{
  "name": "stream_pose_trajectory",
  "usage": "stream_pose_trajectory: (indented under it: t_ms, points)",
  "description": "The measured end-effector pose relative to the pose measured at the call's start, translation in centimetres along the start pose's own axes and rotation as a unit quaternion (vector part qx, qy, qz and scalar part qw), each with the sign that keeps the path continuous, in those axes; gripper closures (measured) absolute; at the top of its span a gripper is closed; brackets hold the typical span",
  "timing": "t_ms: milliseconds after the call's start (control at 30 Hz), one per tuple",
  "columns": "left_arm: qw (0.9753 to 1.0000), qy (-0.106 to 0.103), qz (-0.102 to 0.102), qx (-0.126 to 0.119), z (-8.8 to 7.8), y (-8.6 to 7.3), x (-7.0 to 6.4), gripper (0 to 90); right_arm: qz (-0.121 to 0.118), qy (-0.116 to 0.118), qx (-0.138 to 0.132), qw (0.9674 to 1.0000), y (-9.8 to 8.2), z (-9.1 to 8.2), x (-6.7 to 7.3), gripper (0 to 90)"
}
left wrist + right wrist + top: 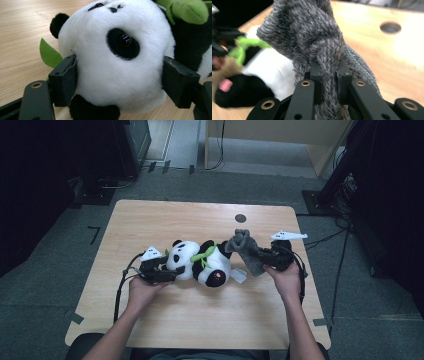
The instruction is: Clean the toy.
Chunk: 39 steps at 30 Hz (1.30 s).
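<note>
Two hands work mid-table: left gripper (pixel 167 272) clamps the panda toy's (pixel 200 262) head, its body stretching rightward toward the right gripper (pixel 260 256), pinched on a grey sock (pixel 245 250).

The place looks like a lab or recording room set up for demonstrations. A plain wooden table (pixel 200 320) with a round cable hole (pixel 240 218) stands on grey carpet (pixel 45 285), with tape marks (pixel 94 232) on the carpet left of the left gripper (pixel 167 270). Dark equipment and stand legs (pixel 325 195) sit well beyond the right gripper (pixel 257 256), and loose cables (pixel 345 250) run across the carpet to its right. A pale wooden cabinet (pixel 320 145) stands at the far side.
</note>
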<state>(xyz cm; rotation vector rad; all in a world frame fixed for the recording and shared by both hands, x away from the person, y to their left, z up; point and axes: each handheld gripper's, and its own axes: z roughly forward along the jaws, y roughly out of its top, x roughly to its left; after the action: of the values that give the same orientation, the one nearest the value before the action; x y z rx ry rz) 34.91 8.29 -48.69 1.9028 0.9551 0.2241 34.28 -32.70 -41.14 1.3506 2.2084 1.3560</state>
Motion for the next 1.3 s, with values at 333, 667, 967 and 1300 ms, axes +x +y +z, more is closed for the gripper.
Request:
stream_pose_trajectory:
  t_ms: [333,667,967,1300]
  points:
    - [1.0000,0.006,-0.001,-0.007,0.0,-0.2,-0.2,22.1,-0.054,0.052,0.006,0.9972,2.5,2.3,4.3,80.7]
    - [0.9999,0.009,-0.001,-0.007,0.0,-0.3,-0.2,22.4,-0.079,0.091,0.063,0.9908,1.6,6.7,7.0,80.1]
    - [0.9999,0.012,0.000,0.002,0.0,-0.1,-0.4,23.1,-0.090,0.083,0.063,0.9905,0.0,6.8,6.1,80.8]
    - [1.0000,0.004,-0.007,0.000,0.1,0.0,-0.1,23.1,-0.061,0.063,0.085,0.9925,-2.3,6.0,3.9,80.9]
